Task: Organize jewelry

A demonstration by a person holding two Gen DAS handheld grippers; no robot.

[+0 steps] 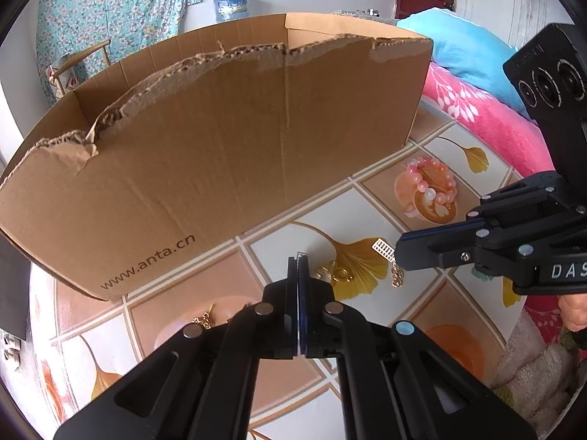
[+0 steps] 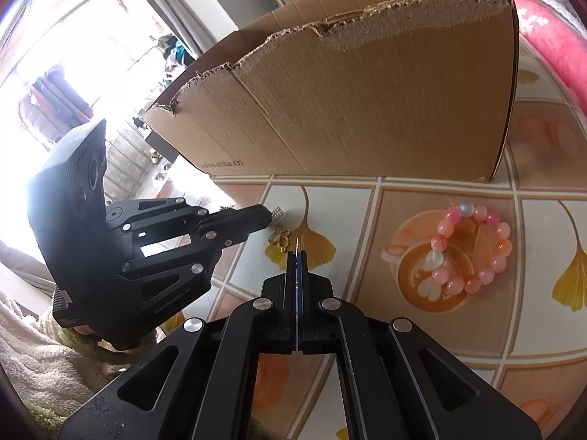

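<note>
A pink bead bracelet (image 1: 433, 183) (image 2: 473, 249) lies on the patterned table (image 1: 367, 212) (image 2: 403, 220), right of both grippers. A gold pendant (image 1: 337, 273) (image 2: 280, 238) lies between the two tips, and gold chain (image 1: 398, 275) shows under the right gripper. More chain (image 1: 203, 319) peeks out left of my left gripper (image 1: 302, 256) (image 2: 266, 216), whose jaws are shut just above the table. My right gripper (image 2: 298, 253) (image 1: 398, 253) is shut too. A small white ridged piece (image 1: 383, 247) (image 2: 277, 213) shows at each tip; I cannot tell what it is.
A large torn cardboard box (image 1: 220, 146) (image 2: 348, 110) stands open-topped right behind the jewelry. A pink blanket (image 1: 495, 121) and a blue pillow (image 1: 466, 47) lie at the right. A person's hand (image 1: 574, 311) holds the right gripper. Fuzzy cream fabric (image 2: 36, 348) lies at the near left.
</note>
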